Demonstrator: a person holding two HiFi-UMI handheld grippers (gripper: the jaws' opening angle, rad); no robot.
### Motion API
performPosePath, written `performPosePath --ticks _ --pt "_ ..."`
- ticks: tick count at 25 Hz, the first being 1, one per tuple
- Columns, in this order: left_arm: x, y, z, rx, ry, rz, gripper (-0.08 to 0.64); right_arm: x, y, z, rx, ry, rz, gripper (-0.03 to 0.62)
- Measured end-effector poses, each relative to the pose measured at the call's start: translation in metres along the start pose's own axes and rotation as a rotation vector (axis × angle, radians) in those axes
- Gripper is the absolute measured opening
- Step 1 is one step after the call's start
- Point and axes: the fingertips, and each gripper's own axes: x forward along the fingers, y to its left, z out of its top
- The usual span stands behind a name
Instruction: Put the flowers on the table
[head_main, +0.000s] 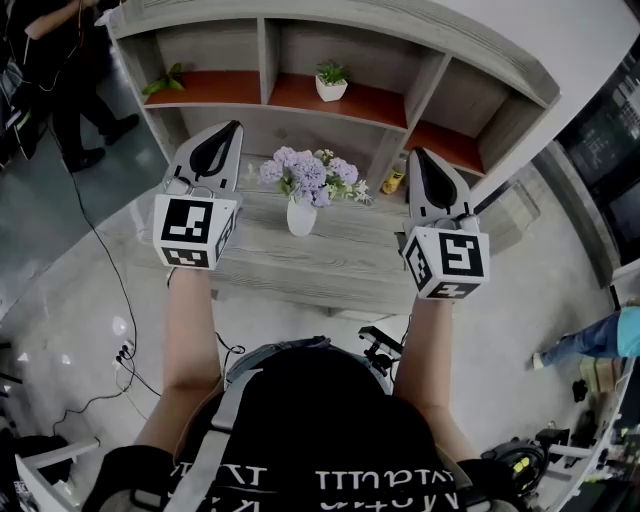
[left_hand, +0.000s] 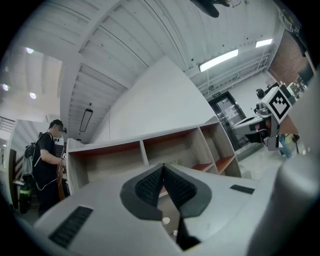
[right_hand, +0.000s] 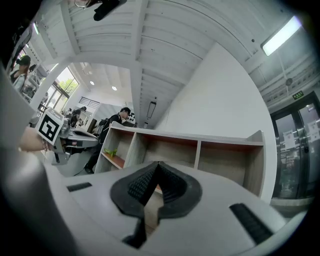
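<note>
1. On the grey wood-grain table (head_main: 330, 262), between the two grippers, the bunch of pale purple and white flowers (head_main: 308, 172) stands upright in its small white vase (head_main: 301, 217). The vase rests on the tabletop and nothing touches it.
2. The left gripper (head_main: 228, 132) is clenched, its ribbed dark pads pressed together with nothing between them. It is raised to the left of the flowers, apart from them.
3. The right gripper (head_main: 420, 160) is likewise closed and empty, raised to the right of the vase.
4. By this the placing looks done: the flowers are on the table and neither gripper holds them. At most, the grippers remain to be drawn back.
5. Behind the table, the grey shelf unit with orange-red boards (head_main: 300, 97) holds a small green plant in a white pot (head_main: 331, 80), which seems to be no part of the task.
</note>
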Motion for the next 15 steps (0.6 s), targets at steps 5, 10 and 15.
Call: performPosePath --ticks 5,10,15 --pt "0.001 0.002 0.001 -0.027 -0.005 0.004 0.012 0.000 0.000 -0.001 -0.007 0.008 0.009 0.015" --pt "0.001 -0.004 0.001 -0.053 -0.012 -0.031 0.012 0.000 0.000 -0.002 -0.004 0.015 0.012 0.015" --pt "0.000 -0.012 0.001 -0.101 -0.031 -0.080 0.012 0.001 0.000 -0.006 0.004 0.023 0.020 0.015"
